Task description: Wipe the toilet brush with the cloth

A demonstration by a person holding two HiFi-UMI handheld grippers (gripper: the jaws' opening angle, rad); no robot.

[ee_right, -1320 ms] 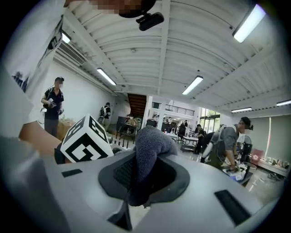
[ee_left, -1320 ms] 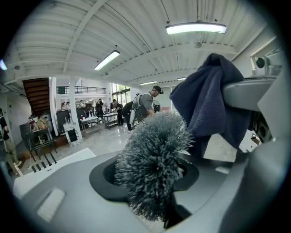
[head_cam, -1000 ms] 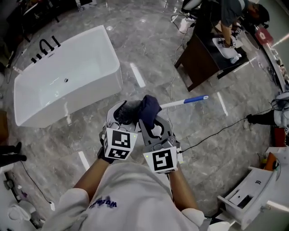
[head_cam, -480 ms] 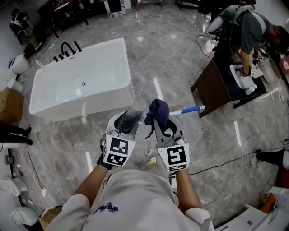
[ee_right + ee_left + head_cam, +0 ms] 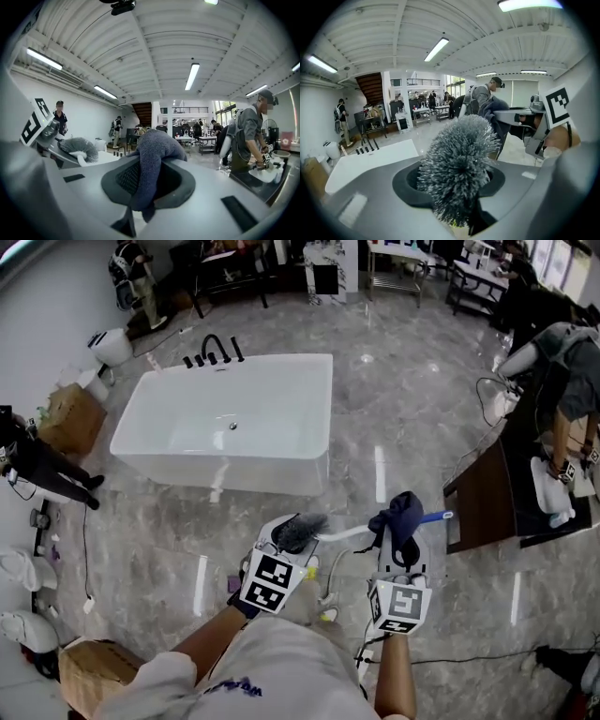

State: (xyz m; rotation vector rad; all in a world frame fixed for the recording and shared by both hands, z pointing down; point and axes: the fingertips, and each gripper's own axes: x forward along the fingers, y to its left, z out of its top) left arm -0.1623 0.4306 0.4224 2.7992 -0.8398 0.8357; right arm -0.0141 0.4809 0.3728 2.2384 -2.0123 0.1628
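Far left, on the grey stone floor: a big white bathtub, well apart from the work.

Nearer, held up in the air: the left gripper, jaws squeezed tight on the toilet brush with the grey bristly head, white stick and blue end. Gripped right by the bristly head, with the fuzzy ball poking up past the jaws. White stick running off to the right, blue end sticking out past the other tool.

To the right of that: the dark blue soft cloth, bunched up and pinched tight in the jaws of the right gripper. Cloth right at the white stick, far along it near the blue end. Touching or just beside, hard to tell. Bristly head and cloth clearly apart.

Probably in the middle of the wiping, or just getting set for it: brush in one tool, cloth in the other, both lifted and close together. No way to tell clean parts from dirty ones. Likely left to do: rubbing the cloth along the stick and around the neck by the bristles.
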